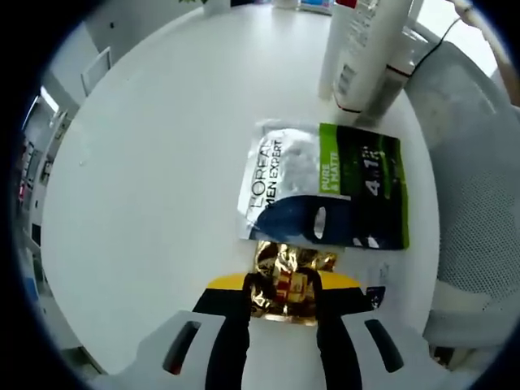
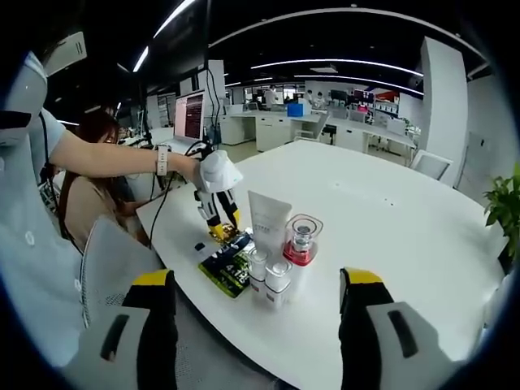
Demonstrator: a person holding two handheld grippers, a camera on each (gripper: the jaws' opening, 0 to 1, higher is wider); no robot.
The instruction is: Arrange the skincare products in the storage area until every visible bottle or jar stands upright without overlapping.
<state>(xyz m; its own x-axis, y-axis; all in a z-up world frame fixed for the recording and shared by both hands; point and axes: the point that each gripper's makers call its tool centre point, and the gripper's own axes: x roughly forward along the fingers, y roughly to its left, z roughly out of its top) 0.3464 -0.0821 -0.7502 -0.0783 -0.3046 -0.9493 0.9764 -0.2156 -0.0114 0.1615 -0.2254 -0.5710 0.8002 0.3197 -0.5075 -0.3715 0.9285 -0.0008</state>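
Left gripper (image 1: 283, 299) clamps gold sachet (image 1: 284, 280) just short of flat L'Oreal pack (image 1: 325, 185); right gripper (image 2: 258, 325) gapes, empty, farther from products.

The left gripper (image 1: 283, 302), black-jawed with yellow tips, is clamped on a crinkled gold foil sachet (image 1: 286, 280). The right gripper (image 2: 258, 305) hovers with jaws spread wide.

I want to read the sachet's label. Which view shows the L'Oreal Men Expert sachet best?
The left gripper view: the L'Oreal Men Expert sachet lies flat, print readable. In the right gripper view it is small, dark, unreadable.
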